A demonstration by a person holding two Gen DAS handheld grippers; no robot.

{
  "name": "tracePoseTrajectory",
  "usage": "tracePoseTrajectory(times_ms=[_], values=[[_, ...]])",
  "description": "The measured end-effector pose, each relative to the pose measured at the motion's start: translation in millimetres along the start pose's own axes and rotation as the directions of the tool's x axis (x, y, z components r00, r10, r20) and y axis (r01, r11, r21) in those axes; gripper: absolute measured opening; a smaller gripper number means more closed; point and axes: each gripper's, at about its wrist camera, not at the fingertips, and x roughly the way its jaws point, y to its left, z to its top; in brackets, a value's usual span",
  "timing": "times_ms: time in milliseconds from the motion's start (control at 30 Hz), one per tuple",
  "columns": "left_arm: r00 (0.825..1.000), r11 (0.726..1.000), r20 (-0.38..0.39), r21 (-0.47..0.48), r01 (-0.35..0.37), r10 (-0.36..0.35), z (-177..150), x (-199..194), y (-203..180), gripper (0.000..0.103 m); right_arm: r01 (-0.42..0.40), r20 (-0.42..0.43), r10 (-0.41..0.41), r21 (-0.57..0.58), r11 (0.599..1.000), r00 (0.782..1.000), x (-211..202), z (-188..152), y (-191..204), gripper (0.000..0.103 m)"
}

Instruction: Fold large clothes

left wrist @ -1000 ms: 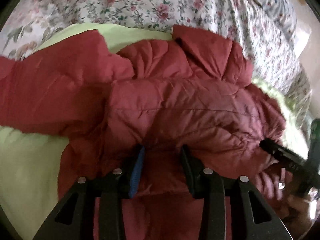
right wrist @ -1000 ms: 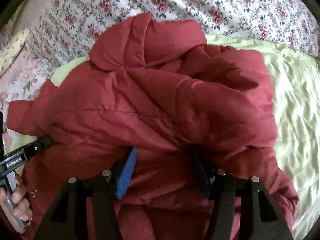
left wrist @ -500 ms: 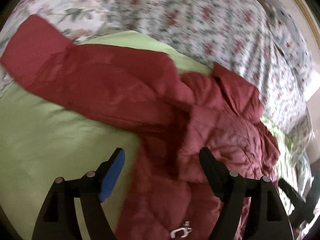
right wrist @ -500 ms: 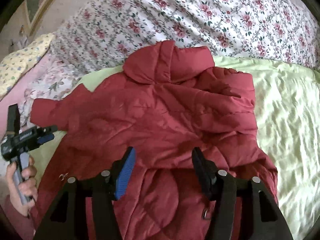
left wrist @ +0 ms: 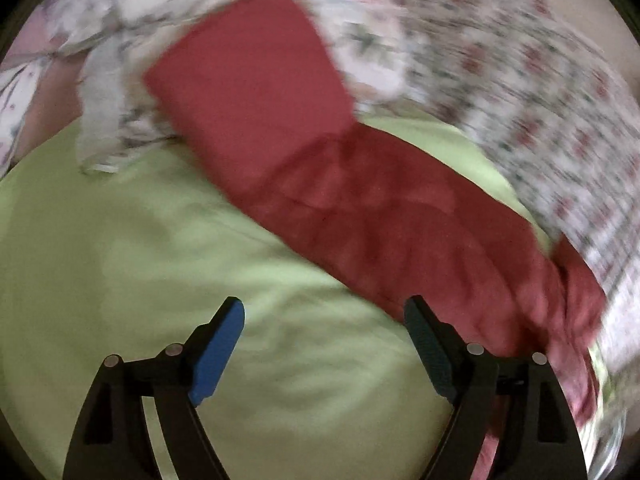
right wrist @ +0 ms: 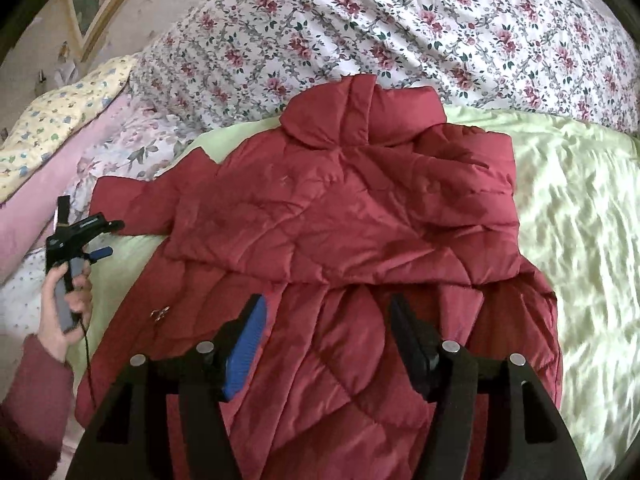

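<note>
Across the middle of the right wrist frame we see the red jacket [right wrist: 344, 232] spread on the green sheet [right wrist: 580, 208] of the bed, its collar toward the flowered quilt [right wrist: 400, 28] at the top. One sleeve [right wrist: 132, 204] reaches to the left of the frame; the other side is folded over the body. Our right claw [right wrist: 324, 344] sits at the bottom centre with its jaws wide apart, hovering over the lower part of the jacket and gripping nothing. At the left edge of that frame our left hand [right wrist: 60, 308] holds the left claw [right wrist: 108, 240], its jaws apart and just beside the sleeve's end. From the left wrist, blurred, we see the left claw [left wrist: 324, 336] open and empty above the green sheet [left wrist: 120, 260], with the sleeve [left wrist: 320, 168] running from the upper centre down to the lower right of the frame. A yellow patterned pillow [right wrist: 60, 120] lies in the upper left of the right wrist frame.
</note>
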Motion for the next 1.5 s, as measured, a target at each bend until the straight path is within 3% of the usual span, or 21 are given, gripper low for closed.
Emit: tracePoseTrajectory(times_ms=[200,333,367,400,467,500,700,867,1100,1500], values=[[0.996,0.991,0.070,-0.125,-0.043,0.052,51,-6,53,0.082,0.000,-0.009,0.000,0.006,1.000,1.000,-4,-6,0,0.065],[0.991,0.989,0.106,-0.129,-0.072,0.086,74,-12,62,0.079,0.006,-0.019,-0.006,0.008,1.000,1.000,-4,-9,-2,0.065],[0.991,0.991,0.109,-0.118,-0.063,0.076,78,-14,64,0.066,0.005,-0.019,-0.005,0.011,1.000,1.000,-5,-11,-3,0.065],[0.992,0.993,0.105,-0.101,-0.053,0.064,78,-15,62,0.046,0.005,-0.020,-0.004,0.015,1.000,1.000,-5,-12,-4,0.065],[0.993,0.996,0.099,-0.071,-0.050,0.057,73,-21,59,0.019,0.006,-0.020,-0.005,0.021,1.000,1.000,-6,-14,-5,0.065],[0.994,0.998,0.106,-0.058,-0.031,0.037,71,-26,59,0.013,0.005,-0.019,-0.004,0.025,1.000,1.000,-6,-15,-6,0.065],[0.981,0.995,0.171,0.048,0.085,-0.092,30,-80,32,0.009,-0.005,-0.015,0.006,0.042,0.999,1.000,-8,-16,-8,0.065],[0.961,0.969,0.173,0.157,0.190,-0.217,-18,-119,-2,0.008,-0.016,-0.011,0.016,0.043,0.999,1.000,-9,-15,-5,0.065],[0.917,0.893,0.095,0.284,0.348,-0.387,-77,-136,-73,0.008,-0.029,-0.006,0.030,0.062,0.998,1.000,-13,-12,-8,0.065],[0.855,0.764,-0.098,0.405,0.502,-0.510,-139,-105,-179,0.009,-0.049,0.015,0.047,0.143,0.989,0.999,-21,-10,-31,0.065]])
